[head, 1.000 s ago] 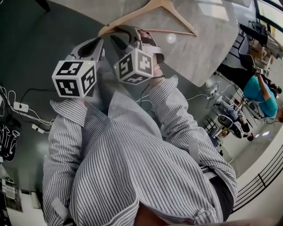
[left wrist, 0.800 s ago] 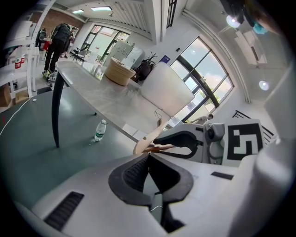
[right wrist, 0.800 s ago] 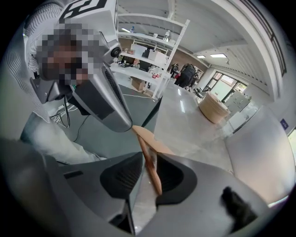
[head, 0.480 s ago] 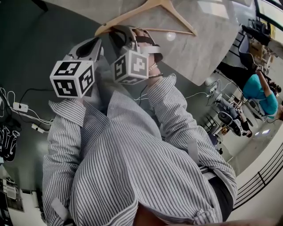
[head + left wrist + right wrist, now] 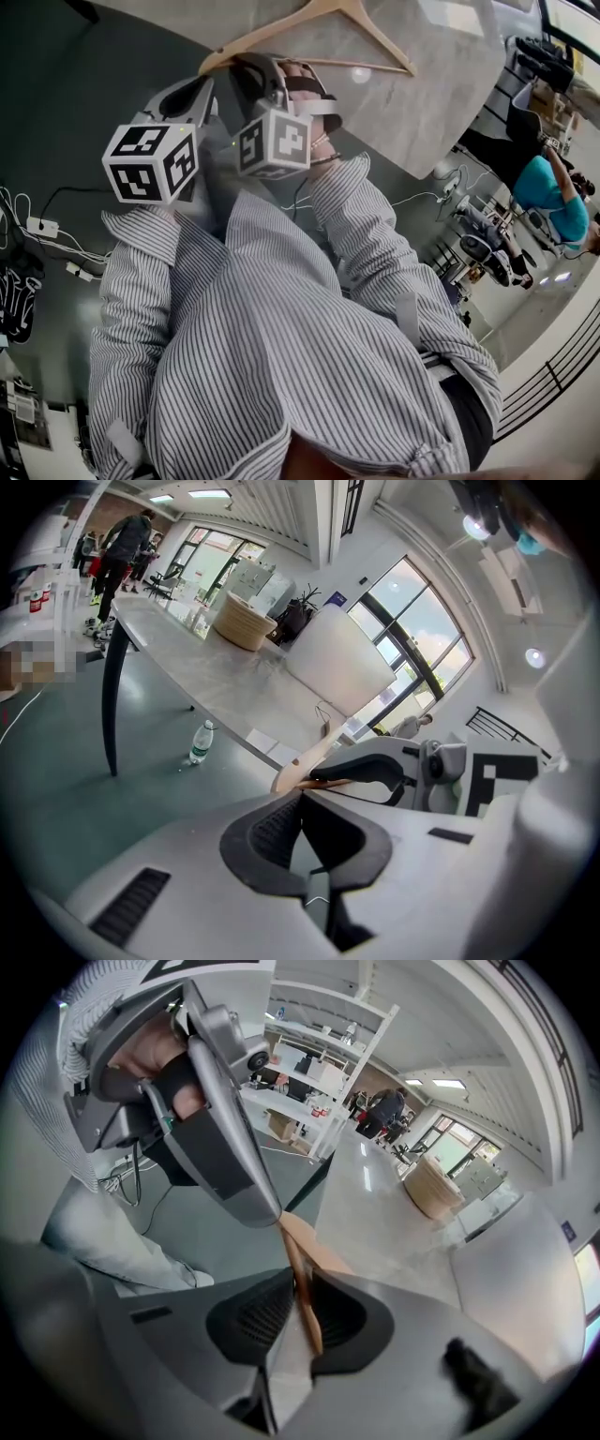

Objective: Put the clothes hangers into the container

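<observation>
- The right gripper [image 5: 300, 1281], low centre of its own view: the jaws have just been closing and now pinch the thin wooden arm of the clothes hanger [image 5: 272, 36], which runs edge-on between the ribbed pads.
- The clothes hanger: one wooden piece lying flat at the top centre of the head view. Its left end is near the table edge, where the grip sits, and its hook passes out of frame at the top.
- The left gripper [image 5: 302, 796], lower centre of its own view: the jaws are drawn together with nothing between them, and the tips are just beside that same hanger end.
- The table [image 5: 422, 103]: pale marble in the upper right of the head view.
- The container: none can be identified. A round tan tub [image 5: 242, 622] stands far along the table at the upper left of the left gripper view, and its role cannot be told.
- Risk, pivoting: the hold is close to one tip, so on lifting the long free side would likely swing down, turn in the pads and strike the table.
- Risk, slipping: the wood between the pads is narrow, so a small roll of the wrist could twist it loose.
- Risk, collision: the left gripper is close enough to knock the hanger.
</observation>
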Action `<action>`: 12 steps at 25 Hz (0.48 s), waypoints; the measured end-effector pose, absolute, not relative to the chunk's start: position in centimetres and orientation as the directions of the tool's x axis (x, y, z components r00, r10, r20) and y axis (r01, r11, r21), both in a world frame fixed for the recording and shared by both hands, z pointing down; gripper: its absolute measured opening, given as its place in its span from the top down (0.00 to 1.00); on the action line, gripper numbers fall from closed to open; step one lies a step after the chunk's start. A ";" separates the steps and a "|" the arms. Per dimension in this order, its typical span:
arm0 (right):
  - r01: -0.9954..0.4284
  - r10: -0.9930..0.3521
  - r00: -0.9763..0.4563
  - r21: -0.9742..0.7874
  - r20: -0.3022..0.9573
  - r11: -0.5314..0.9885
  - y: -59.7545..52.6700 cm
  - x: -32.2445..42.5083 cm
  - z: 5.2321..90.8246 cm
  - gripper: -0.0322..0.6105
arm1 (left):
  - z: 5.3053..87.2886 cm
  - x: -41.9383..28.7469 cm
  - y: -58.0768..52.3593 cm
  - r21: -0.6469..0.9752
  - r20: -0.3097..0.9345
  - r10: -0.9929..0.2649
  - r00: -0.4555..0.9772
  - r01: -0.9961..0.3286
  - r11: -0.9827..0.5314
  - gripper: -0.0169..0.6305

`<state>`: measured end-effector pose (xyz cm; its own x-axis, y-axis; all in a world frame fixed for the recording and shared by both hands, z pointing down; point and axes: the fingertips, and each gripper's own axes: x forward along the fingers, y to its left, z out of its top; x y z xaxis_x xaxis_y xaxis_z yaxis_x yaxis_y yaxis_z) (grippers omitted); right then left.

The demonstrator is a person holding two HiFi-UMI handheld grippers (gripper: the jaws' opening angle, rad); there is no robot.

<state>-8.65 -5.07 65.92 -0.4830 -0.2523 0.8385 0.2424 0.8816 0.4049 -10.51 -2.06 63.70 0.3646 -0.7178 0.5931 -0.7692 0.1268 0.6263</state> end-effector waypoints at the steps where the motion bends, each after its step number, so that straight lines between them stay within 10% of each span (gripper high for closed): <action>1: 0.246 -0.254 -0.487 0.410 0.836 0.878 -5.0 -8.6 65.9 0.85 | 63.6 -10.6 -2.1 0.627 0.592 -0.718 0.366 -0.769 0.125 0.96; 12: 0.255 -0.230 -0.510 0.401 0.829 0.880 -4.2 -9.2 63.9 0.86 | 61.4 -11.8 -2.5 0.610 0.575 -0.745 0.338 -0.784 0.115 0.96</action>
<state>-9.17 -4.17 63.95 -0.5101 -0.2296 0.8289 0.2554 0.8798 0.4009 -11.76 -2.55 61.37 0.3380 -0.7448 0.5753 -0.7844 0.1148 0.6095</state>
